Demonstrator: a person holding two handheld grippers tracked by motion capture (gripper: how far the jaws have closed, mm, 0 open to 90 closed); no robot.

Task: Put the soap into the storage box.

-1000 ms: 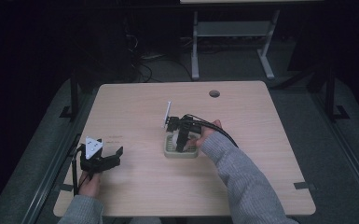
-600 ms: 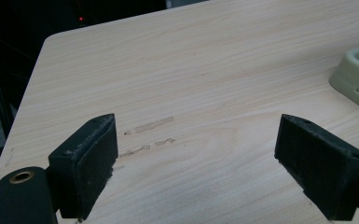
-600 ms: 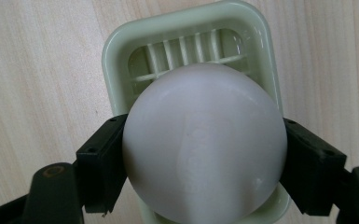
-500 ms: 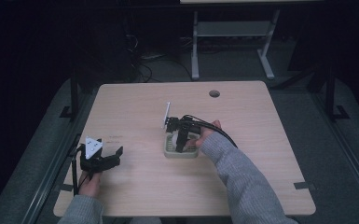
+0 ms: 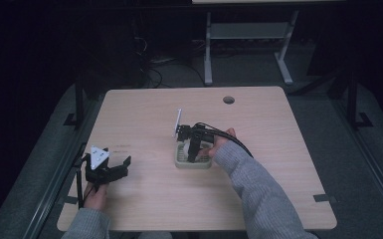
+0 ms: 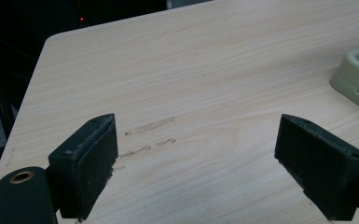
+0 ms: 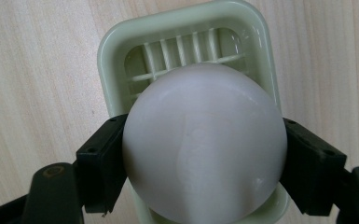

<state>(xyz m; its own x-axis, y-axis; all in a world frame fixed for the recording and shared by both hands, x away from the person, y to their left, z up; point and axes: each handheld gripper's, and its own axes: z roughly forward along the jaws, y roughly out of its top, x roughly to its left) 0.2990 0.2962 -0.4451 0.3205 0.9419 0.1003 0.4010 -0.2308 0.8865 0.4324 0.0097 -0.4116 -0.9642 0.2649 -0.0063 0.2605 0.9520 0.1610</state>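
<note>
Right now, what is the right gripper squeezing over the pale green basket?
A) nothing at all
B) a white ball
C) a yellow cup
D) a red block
B: in the right gripper view the right gripper has its two black jaws pressed against the sides of a smooth white ball, right above the slatted pale green basket.

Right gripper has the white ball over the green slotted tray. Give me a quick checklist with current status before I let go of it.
1. White ball clamped between both jaws of the right gripper: ok, a pad presses each side.
2. Ball lined up over the pale green slotted tray: ok, the tray rim shows around it in the right gripper view.
3. Ball already resting on the tray's slats: cannot tell, the ball hides the contact.
4. Tray flat on the table: ok.
5. Left gripper out of the way: ok, open near the table's left edge, apart from the tray.
</note>
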